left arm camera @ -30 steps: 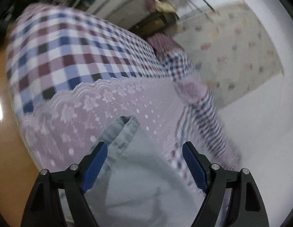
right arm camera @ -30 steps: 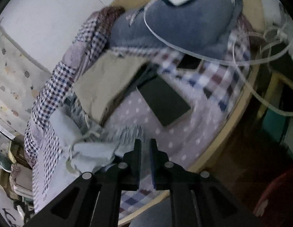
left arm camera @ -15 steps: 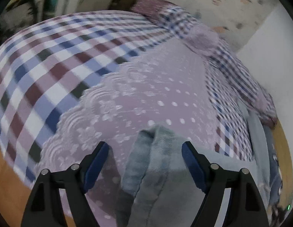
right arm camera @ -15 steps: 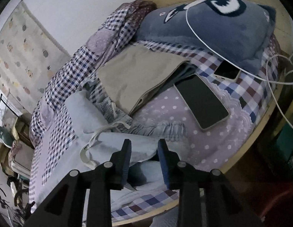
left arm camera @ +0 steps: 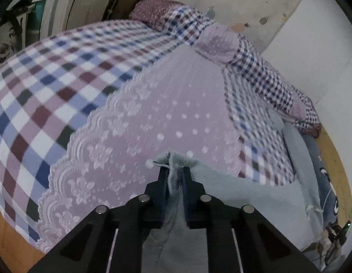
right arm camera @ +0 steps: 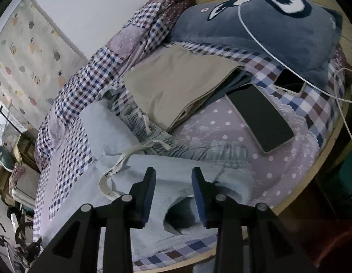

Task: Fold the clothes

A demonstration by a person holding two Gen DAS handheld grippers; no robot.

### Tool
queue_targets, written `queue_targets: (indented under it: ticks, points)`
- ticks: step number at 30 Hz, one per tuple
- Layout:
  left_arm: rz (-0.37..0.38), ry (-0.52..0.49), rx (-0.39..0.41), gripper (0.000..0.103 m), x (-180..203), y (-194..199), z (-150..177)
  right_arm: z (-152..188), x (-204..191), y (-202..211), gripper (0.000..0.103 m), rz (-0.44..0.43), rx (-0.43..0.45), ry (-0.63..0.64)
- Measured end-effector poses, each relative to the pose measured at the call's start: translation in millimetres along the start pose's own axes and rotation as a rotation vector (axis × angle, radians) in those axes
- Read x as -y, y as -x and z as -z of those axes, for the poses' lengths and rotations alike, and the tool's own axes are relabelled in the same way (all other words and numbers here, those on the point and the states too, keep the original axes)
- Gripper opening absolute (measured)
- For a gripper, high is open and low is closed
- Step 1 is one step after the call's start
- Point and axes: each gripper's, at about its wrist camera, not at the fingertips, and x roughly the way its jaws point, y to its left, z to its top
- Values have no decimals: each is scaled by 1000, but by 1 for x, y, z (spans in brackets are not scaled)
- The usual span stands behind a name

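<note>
Shorts (right arm camera: 176, 182), soft, light and probably floppy, are lying on the bed (left arm camera: 62, 72), the left gripper (left arm camera: 174, 177) closing on a hem corner and the right gripper (right arm camera: 173, 193) opening over loose cloth before the waistband (right arm camera: 198, 150).

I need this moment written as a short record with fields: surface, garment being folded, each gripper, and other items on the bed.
surface: bed with checked and dotted purple cover
garment: light blue trousers, drawstring loose
left gripper: closing, pinching an edge of the light blue trousers
right gripper: opening above the trousers, pads not pressing the cloth
folded item: beige garment
other items: two phones, grey plush pillow, white cable
</note>
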Motion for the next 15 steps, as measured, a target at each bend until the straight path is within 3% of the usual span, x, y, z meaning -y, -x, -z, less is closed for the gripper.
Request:
queue_targets:
  ticks: [7, 15]
  points:
    - [51, 48, 104, 7, 16, 16, -38, -6, -7, -13, 37, -1, -11, 19]
    - [30, 101, 199, 5, 27, 15, -103, -14, 4, -15, 38, 16, -10, 14]
